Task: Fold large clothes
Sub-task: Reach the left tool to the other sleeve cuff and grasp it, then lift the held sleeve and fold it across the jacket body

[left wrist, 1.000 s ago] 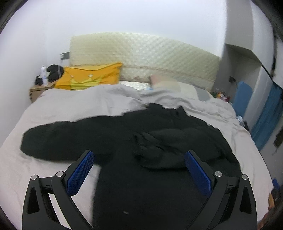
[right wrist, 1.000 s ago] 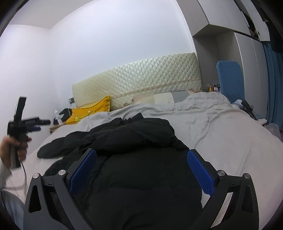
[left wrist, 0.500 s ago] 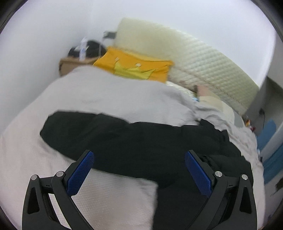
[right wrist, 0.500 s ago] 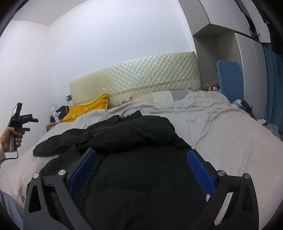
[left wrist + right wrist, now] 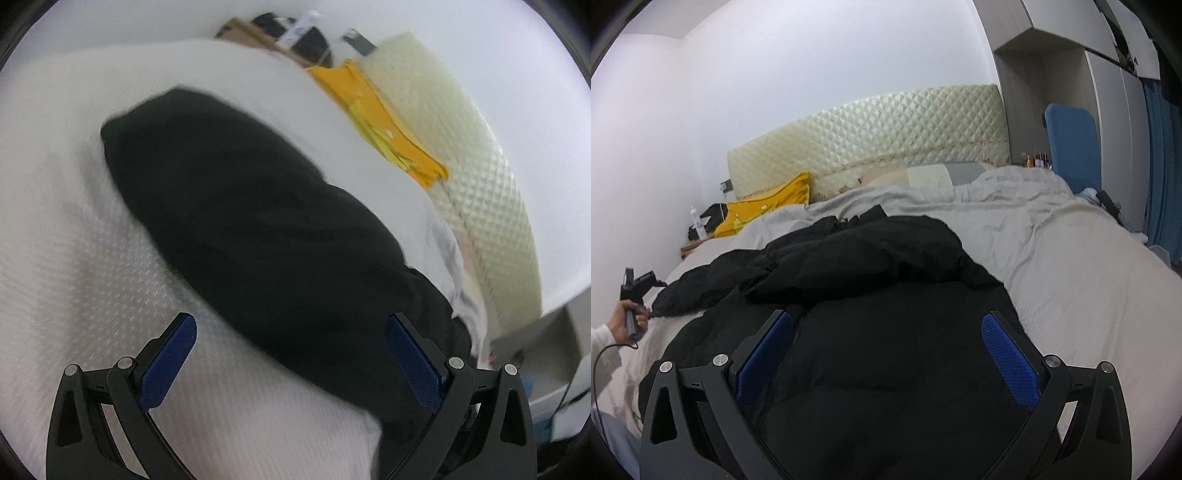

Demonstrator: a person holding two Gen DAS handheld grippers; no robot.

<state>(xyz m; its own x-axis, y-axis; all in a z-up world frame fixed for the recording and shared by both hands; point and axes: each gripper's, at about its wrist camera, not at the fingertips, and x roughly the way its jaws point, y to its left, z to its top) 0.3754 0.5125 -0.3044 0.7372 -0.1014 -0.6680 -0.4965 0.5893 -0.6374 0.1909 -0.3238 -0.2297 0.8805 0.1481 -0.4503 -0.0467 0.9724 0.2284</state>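
Note:
A black puffer jacket [image 5: 886, 332] lies spread on the bed's grey cover [image 5: 1071, 266], one sleeve folded across its chest. Its other sleeve [image 5: 240, 214] stretches out to the left. My left gripper [image 5: 291, 332] is open and empty, just above that sleeve near its middle; the cuff end [image 5: 122, 129] lies ahead. The left gripper also shows in the right wrist view [image 5: 635, 295], held in a hand beside the cuff. My right gripper [image 5: 886, 332] is open and empty over the jacket's body.
A quilted cream headboard [image 5: 886, 129] stands at the far end with a yellow pillow [image 5: 764, 210] before it. A nightstand with a bottle [image 5: 698, 225] is at the back left. A blue chair [image 5: 1071, 147] and wardrobe stand at the right.
My left gripper has swung left and down from over the jacket's body to close over the outstretched sleeve. My right gripper has barely moved.

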